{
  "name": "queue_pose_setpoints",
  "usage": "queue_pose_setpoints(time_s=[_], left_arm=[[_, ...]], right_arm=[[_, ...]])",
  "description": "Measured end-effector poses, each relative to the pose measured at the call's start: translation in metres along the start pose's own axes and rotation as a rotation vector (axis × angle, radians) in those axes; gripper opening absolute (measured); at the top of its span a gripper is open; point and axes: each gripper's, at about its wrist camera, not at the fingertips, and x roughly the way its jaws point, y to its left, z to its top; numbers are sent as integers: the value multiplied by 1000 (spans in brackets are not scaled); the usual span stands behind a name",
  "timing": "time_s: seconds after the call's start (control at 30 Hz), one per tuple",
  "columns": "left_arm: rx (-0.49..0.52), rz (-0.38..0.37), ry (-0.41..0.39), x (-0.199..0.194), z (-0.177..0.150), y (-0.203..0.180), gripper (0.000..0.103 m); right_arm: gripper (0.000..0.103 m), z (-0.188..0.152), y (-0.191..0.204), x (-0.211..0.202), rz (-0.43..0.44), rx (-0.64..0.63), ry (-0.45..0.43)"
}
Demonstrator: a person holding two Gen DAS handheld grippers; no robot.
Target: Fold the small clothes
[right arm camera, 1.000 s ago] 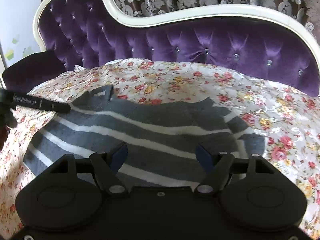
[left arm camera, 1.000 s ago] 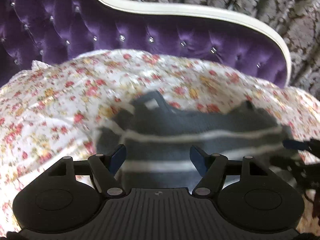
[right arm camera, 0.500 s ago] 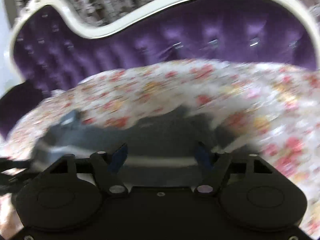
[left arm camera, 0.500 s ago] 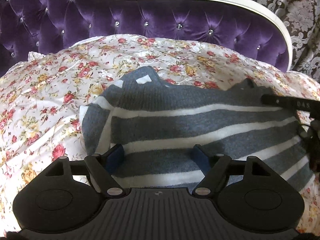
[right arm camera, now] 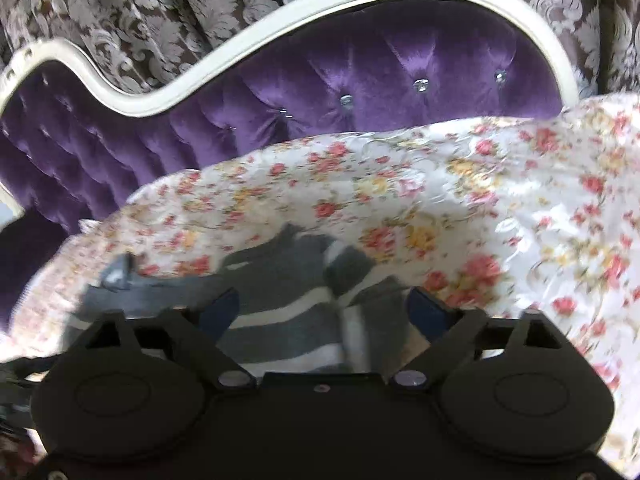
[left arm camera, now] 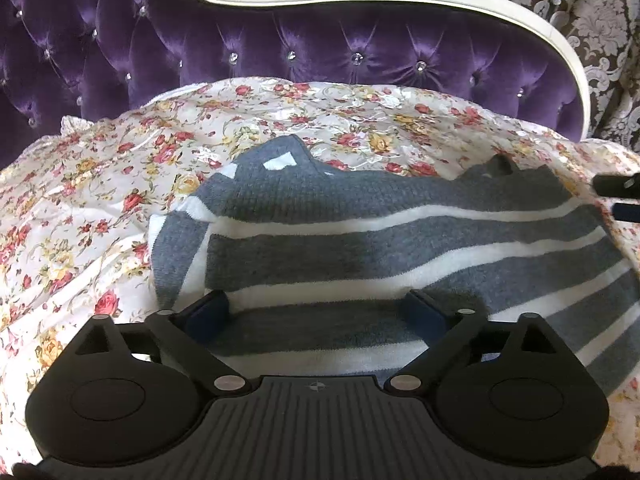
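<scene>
Sofa (left arm camera: 360,52): a purple tufted back with a cream curved frame fills the top of both views, in front of a patterned curtain (left arm camera: 592,12). It is the backdrop, not the work surface.

Floral sheet (left arm camera: 100,200): a white cloth with red and yellow roses covers the seat and fills the middle of both views. It probably serves as a soft, level place to fold on.

Striped garment (left arm camera: 400,248): a small grey knit top with white stripes lies flat on the floral sheet, at centre and lower right of the left wrist view. Its neckline points toward the sofa back, and one sleeve (left arm camera: 176,248) is tucked along its left edge. Spread out like this, it looks ready for a fold.

Same garment, right wrist view (right arm camera: 288,312): blurred, at lower centre, with its right sleeve turned inward.

Left hand-held gripper (left arm camera: 318,316): fingers spread wide over the lower stripes, holding nothing, likely poised to take the hem.

Right hand-held gripper (right arm camera: 324,312): fingers also spread wide above the sleeve side, empty. Its tip shows at the right edge of the left wrist view.
</scene>
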Motion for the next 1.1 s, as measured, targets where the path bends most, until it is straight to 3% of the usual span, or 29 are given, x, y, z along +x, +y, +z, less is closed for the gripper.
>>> queue_pose_setpoints(time_s=[0.03, 0.43, 0.63, 0.77, 0.97, 1.1], left_arm=[[2, 7, -2, 1, 0, -1, 103], [16, 7, 2, 4, 0, -2, 103], [22, -17, 25, 4, 3, 1, 103], [10, -23, 66, -2, 11, 4, 101], [-39, -67, 61, -23, 23, -8, 101], [14, -18, 73, -21, 36, -35, 101]], right_arm=[[103, -2, 4, -5, 20, 6, -1], [103, -34, 8, -26, 143, 145, 114], [103, -32, -1, -23, 80, 153, 123], [103, -29, -15, -25, 72, 203, 105], [103, -27, -24, -25, 87, 241, 99], [103, -28, -23, -24, 99, 249, 108]])
